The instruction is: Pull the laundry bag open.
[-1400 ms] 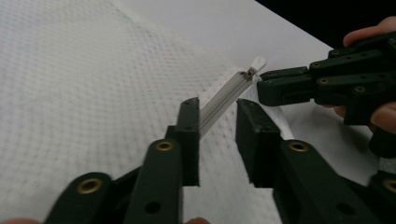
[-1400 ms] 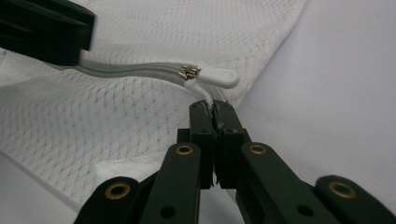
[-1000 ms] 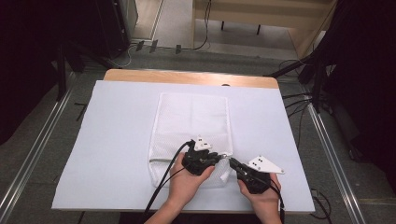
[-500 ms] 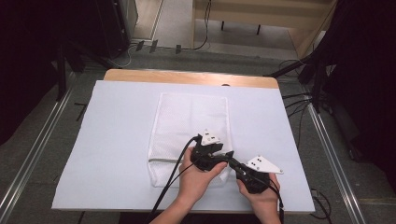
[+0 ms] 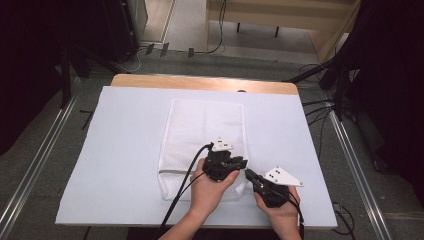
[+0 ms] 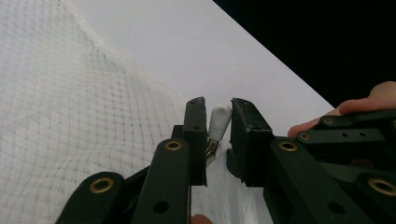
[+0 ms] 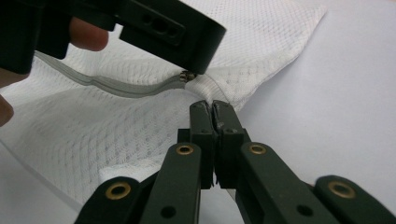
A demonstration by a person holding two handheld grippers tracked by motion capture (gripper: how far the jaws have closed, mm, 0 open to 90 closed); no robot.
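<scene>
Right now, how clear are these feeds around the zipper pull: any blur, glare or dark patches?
High view: even light on the white mesh bag, room edges dark, zipper detail too small. Left gripper view: white zipper pull sharp between the jaws, near links soft, top right corner black. Right gripper view: mesh crisp, no glare; the left hand-held gripper looms dark and soft.

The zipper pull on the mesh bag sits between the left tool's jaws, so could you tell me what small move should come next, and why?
Probably close the left tool on the pull: its jaws have just been closing, yet gaps show on both sides of the pull. The right tool is shut on the bag corner, anchoring it for zipping.
</scene>
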